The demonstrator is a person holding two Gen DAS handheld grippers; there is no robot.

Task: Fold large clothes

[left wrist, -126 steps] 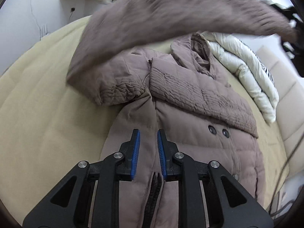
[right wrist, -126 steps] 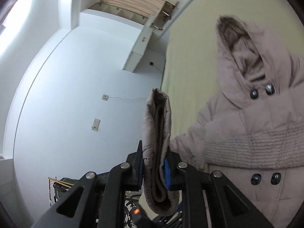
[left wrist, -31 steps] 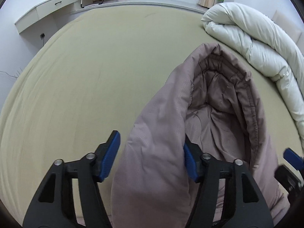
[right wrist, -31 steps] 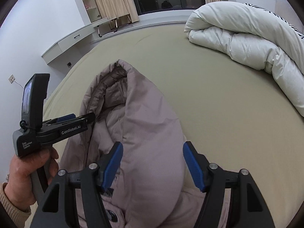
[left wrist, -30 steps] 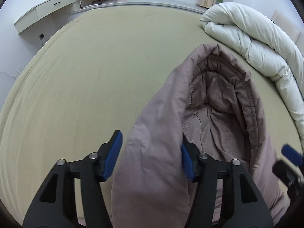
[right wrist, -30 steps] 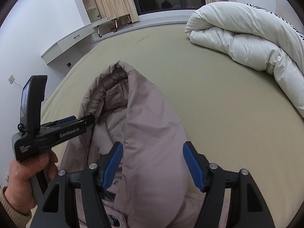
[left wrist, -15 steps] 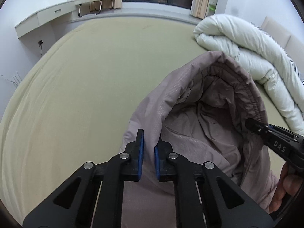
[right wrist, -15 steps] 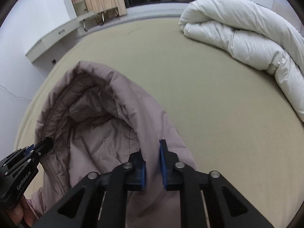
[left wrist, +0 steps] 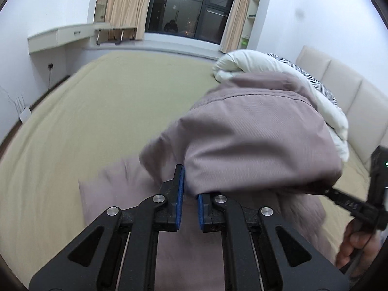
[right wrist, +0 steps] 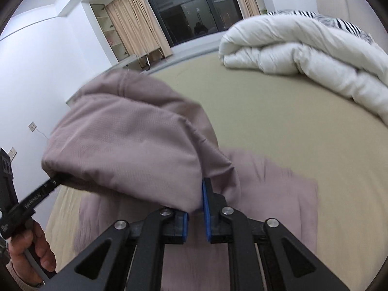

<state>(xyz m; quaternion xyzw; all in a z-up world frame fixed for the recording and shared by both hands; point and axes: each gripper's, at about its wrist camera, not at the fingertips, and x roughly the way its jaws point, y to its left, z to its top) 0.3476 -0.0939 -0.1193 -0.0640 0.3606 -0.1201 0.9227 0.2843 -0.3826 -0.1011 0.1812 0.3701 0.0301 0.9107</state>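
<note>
Mauve coat hood (left wrist: 254, 131) bulges, pinched by both hand-held grippers.

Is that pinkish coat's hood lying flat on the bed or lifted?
Lifted: both grippers, left gripper and right gripper, pinch the hood above the coat body.

Broad bed (left wrist: 101, 111) under a beige sheet. At bed's far right corner, rolled white duvet (right wrist: 303, 48), zebra-striped cover behind it. Along bed's right side, padded cream headboard (left wrist: 344, 89). Beyond bed's far edge, dark window (left wrist: 189, 7) flanked by tan curtains (left wrist: 123, 2). Left of bed, white floating shelf (left wrist: 60, 38) on the wall, socket below.
</note>
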